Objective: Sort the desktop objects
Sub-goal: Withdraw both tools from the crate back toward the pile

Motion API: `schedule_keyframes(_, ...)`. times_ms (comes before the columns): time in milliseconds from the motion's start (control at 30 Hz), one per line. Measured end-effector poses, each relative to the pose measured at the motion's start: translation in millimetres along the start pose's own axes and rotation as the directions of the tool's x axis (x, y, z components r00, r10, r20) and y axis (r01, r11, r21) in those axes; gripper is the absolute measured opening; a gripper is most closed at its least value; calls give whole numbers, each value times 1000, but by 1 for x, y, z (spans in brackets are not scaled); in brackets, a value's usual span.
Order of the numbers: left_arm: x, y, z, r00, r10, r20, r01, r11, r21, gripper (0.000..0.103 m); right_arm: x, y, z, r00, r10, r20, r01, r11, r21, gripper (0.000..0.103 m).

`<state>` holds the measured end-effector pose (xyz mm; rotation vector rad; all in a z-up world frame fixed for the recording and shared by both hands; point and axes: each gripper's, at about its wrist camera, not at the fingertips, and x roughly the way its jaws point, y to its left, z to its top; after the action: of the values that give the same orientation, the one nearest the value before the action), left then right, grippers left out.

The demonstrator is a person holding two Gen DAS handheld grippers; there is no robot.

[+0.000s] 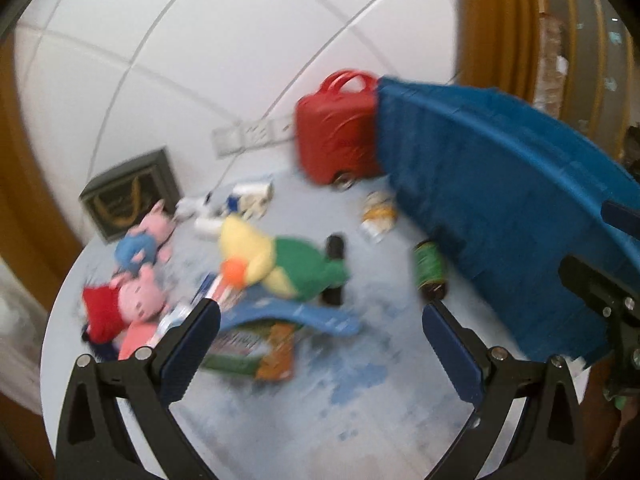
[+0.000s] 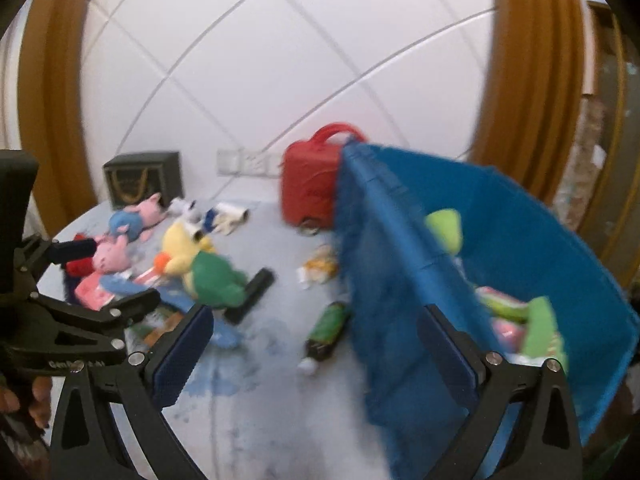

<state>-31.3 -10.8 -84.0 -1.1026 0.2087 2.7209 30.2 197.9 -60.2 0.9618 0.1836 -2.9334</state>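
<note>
Left wrist view: the left hand-held gripper point(image 1: 322, 322) hangs over the pale desk point(image 1: 280, 420) with its jaws wide and nothing between them. Just ahead lies the clutter to be sorted: a yellow and green plush point(image 1: 280, 264) on top of blue packaging, pink plush pigs point(image 1: 140, 300) to the left, a green bottle point(image 1: 429, 270) lying on its side to the right. The blue bin point(image 1: 500, 200) stands at the right edge, a red case point(image 1: 336, 136) behind it. The picture is blurred, so small items cannot be named.

Right wrist view: the right hand-held gripper point(image 2: 316, 350) is also wide and empty, its right finger in front of the blue bin point(image 2: 400, 280) wall. The bin already holds several green and pink things, so sorting seems under way. The green bottle point(image 2: 328, 330) lies nearest, just beside the bin; picking it likely calls for lowering and closing across its body. A black bar point(image 2: 252, 290) and the plush point(image 2: 208, 272) crowd the left
</note>
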Motion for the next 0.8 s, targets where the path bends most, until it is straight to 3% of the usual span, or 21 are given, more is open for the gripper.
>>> schedule_keyframes(367,33,96,-62,986,74,-150,-88,992,-91,103,76,56,-31,982,89,-166,-85,996,28,103)
schedule_keyframes(800,100,128,-88,969,13,-245,-40,994,-105,103,143,69,-56,941,88,-328,-75,996,52,103)
